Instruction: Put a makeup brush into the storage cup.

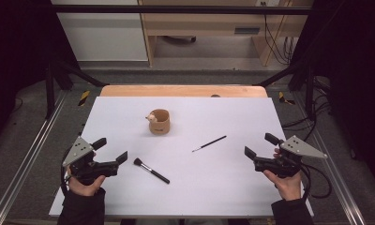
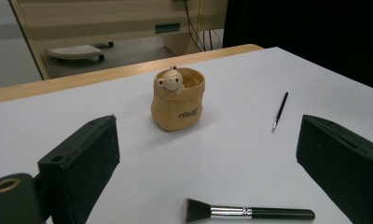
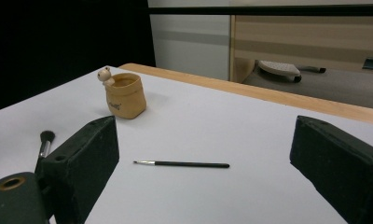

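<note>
A tan sack-shaped pot (image 1: 160,122) with a small bear figure on its rim stands upright on the white table (image 1: 242,117), toward the back middle. A thick make-up brush (image 1: 151,170) with a black handle lies near the front left. A thin black brush (image 1: 209,143) lies right of centre. My left gripper (image 1: 110,150) hovers open at the front left, with the thick brush (image 2: 247,213) just ahead between its jaws and the pot (image 2: 178,99) beyond. My right gripper (image 1: 261,145) is open at the front right, facing the thin brush (image 3: 181,164) and the pot (image 3: 124,94).
The white table has a wooden strip (image 1: 183,90) along its far edge. Black frame posts (image 1: 49,79) stand at both sides. Cables (image 1: 317,176) trail from the right gripper off the table's right edge. Wooden furniture (image 1: 213,23) stands behind.
</note>
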A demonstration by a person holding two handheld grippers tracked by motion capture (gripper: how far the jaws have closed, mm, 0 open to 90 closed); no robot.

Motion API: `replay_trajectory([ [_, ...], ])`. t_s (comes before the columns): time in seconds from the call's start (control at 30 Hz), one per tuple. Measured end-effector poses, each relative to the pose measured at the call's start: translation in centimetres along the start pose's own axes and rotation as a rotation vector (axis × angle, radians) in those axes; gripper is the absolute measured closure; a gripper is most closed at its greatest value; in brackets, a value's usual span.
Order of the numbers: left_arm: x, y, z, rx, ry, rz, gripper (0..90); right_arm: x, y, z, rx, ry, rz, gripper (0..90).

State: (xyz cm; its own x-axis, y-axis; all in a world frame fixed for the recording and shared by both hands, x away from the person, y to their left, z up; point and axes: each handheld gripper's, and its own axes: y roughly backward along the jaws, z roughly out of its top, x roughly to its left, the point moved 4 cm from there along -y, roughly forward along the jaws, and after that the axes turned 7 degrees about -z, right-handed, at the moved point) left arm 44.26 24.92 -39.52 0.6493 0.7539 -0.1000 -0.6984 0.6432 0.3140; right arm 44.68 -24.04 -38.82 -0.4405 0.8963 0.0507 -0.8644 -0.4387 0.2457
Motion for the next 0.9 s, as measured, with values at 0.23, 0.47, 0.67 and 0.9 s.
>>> replay_trajectory([
  [0.23,-0.2,-0.3,-0.5,0.01,0.011,0.003,5.5,0.1,-0.1,-0.5,0.021,0.01,-0.007,8.3],
  [0.47,-0.5,-0.8,-0.9,0.026,0.02,0.016,6.0,0.3,-0.1,-0.6,0.029,0.016,-0.013,8.3],
  [0.67,-0.9,-1.5,-1.6,0.05,0.039,0.026,6.1,0.7,-0.2,-0.9,0.042,0.024,-0.012,8.2],
  [0.9,-1.4,-2.3,-2.3,0.077,0.051,0.034,6.1,0.9,-0.3,-1.0,0.047,0.029,-0.01,8.1],
])
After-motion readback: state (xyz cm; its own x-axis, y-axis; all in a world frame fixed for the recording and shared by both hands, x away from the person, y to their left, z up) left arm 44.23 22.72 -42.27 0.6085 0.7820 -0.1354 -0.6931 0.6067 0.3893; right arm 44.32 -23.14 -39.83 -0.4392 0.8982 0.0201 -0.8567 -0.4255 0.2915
